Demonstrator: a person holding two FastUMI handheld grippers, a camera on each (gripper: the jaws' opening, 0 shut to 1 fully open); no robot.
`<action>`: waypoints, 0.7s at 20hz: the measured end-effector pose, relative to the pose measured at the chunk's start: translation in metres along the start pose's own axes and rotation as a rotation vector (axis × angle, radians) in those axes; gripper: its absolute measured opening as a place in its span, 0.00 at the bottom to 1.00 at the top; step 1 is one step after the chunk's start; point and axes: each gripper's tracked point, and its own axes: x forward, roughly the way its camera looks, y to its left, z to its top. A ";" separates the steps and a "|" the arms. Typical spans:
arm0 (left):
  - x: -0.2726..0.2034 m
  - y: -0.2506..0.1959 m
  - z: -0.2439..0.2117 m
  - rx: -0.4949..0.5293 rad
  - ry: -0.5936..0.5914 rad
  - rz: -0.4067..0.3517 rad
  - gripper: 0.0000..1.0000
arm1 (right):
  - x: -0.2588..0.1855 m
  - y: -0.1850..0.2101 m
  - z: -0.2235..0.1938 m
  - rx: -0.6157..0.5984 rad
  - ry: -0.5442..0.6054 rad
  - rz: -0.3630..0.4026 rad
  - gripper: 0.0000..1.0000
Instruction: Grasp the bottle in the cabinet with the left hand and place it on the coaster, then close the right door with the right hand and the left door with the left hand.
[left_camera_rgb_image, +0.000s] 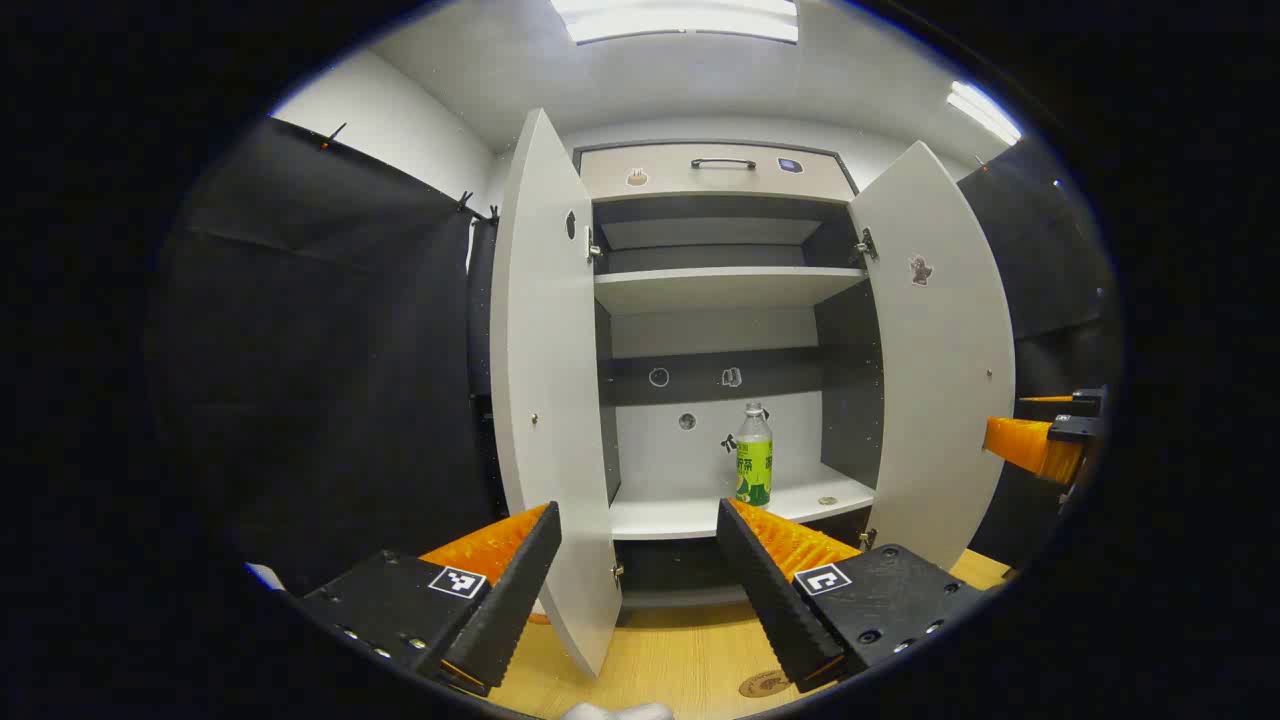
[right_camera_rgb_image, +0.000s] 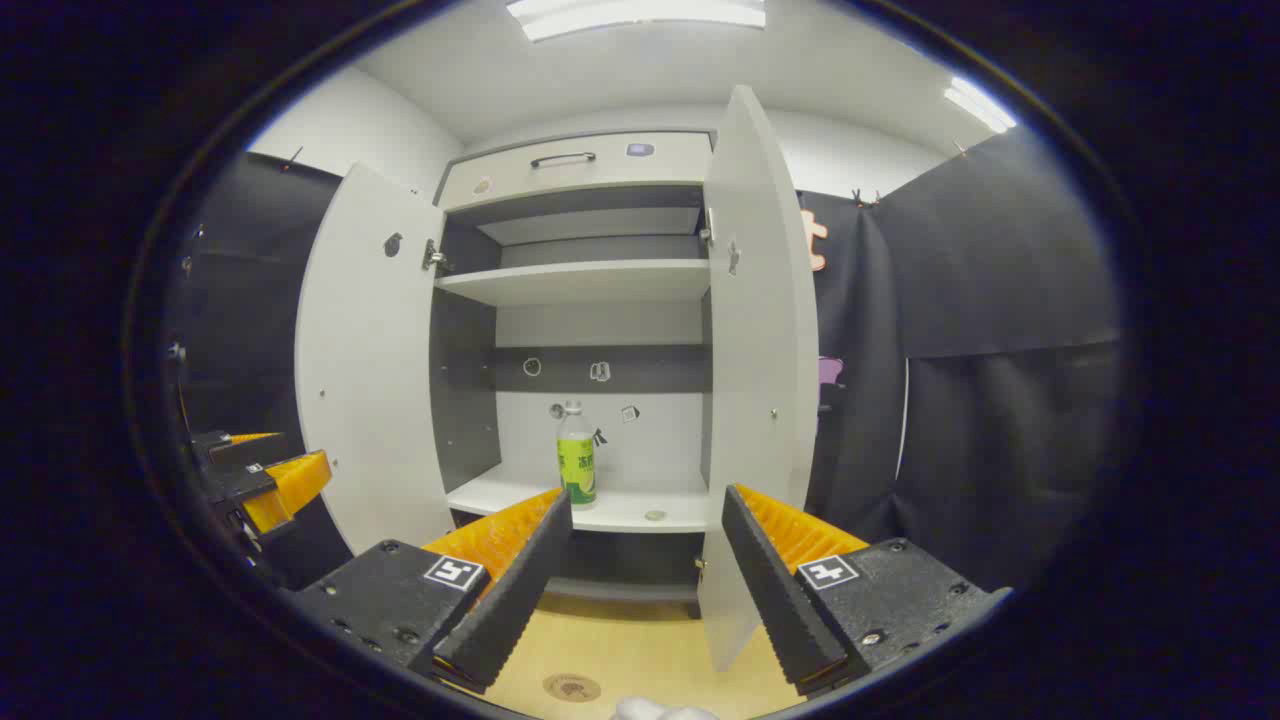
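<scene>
Two grippers hang in front of the open cabinet, both with their fingers spread wide and nothing between them. In the left gripper view the left gripper (left_camera_rgb_image: 638, 520) sits at 6 o'clock, its jaws parted either side of the lower edge of the white left cabinet door (left_camera_rgb_image: 545, 400), which stands ajar. Out at 3 o'clock of that view the right gripper (left_camera_rgb_image: 1040, 440) shows partly at the edge. In the right gripper view the right gripper (right_camera_rgb_image: 645, 510) is likewise splayed at 6 o'clock, with the left one off at 9 o'clock.

Beyond the fingers stands the grey-and-white wooden cabinet (left_camera_rgb_image: 720, 290), its white right cabinet door (left_camera_rgb_image: 940, 370) swung out as well. The clear plastic bottle with a green label and white cap (left_camera_rgb_image: 754, 456) stands upright on the bottom shelf, toward the shelf's right side in the left gripper view, well apart from both grippers. Just beside it on the shelf lies a small round object, too small to tell.

On the light wooden tabletop (left_camera_rgb_image: 660, 660), at about 5 o'clock of the left gripper view, lies the round brown coaster (left_camera_rgb_image: 764, 684), bare.
</scene>
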 end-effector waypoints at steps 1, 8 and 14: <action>0.001 0.000 0.000 -0.002 0.001 -0.002 0.96 | 0.001 0.000 0.001 -0.001 0.000 0.000 0.99; 0.003 -0.001 -0.001 -0.003 0.009 -0.002 0.96 | 0.006 0.000 0.001 0.000 -0.001 -0.001 0.99; 0.013 -0.002 -0.003 -0.006 0.012 -0.006 0.96 | 0.013 -0.002 -0.001 0.003 0.006 -0.001 0.99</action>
